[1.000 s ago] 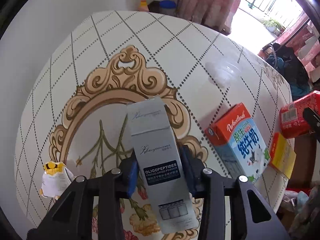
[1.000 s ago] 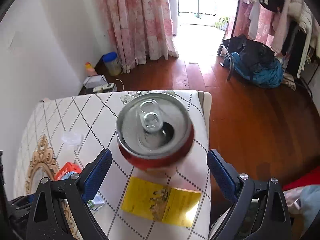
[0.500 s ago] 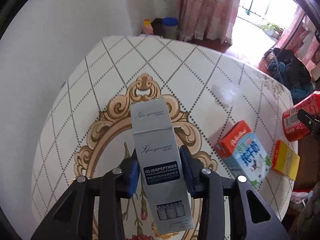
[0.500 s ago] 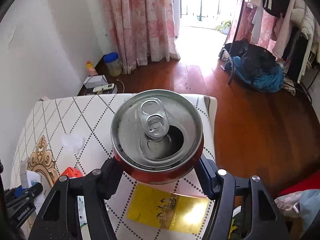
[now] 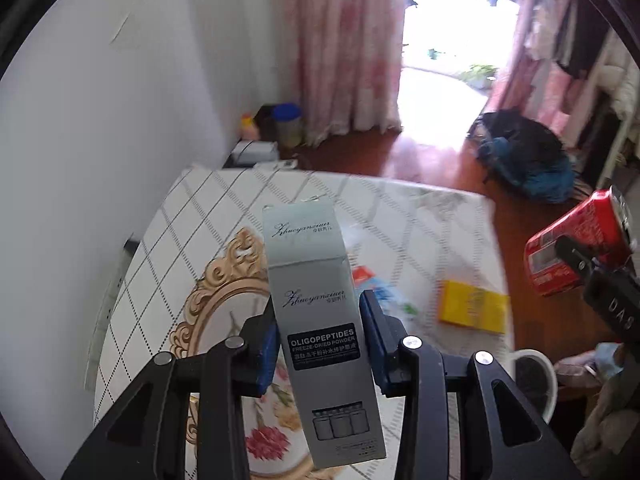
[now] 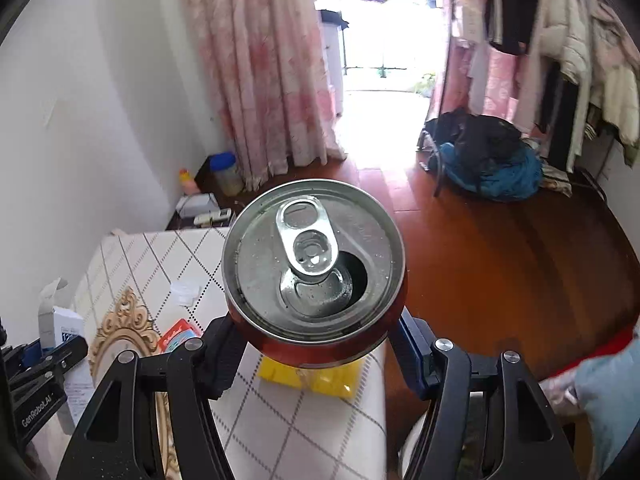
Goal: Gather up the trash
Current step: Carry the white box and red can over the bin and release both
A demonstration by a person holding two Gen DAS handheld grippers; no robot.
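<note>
My left gripper (image 5: 320,340) is shut on a tall grey cardboard box (image 5: 316,304) marked OLIGOPEPTIDES and holds it upright above the patterned table (image 5: 432,216). My right gripper (image 6: 316,344) is shut on an opened red soda can (image 6: 314,256), top facing the camera, held above the table's right edge. The can also shows at the right of the left wrist view (image 5: 576,248), and the grey box at the left of the right wrist view (image 6: 60,324). A yellow packet (image 5: 474,312) and a red and blue milk carton (image 6: 178,334) lie on the table.
A white bin (image 5: 534,384) with a dark inside stands by the table's right side, below the can. A clear plastic scrap (image 6: 186,292) lies on the table. A wall is on the left; wooden floor, curtains and a clothes pile lie beyond.
Both grippers have risen from the table with their loads. The right jaws, open a second ago, closed on the can. The left view now tilts toward the room.
</note>
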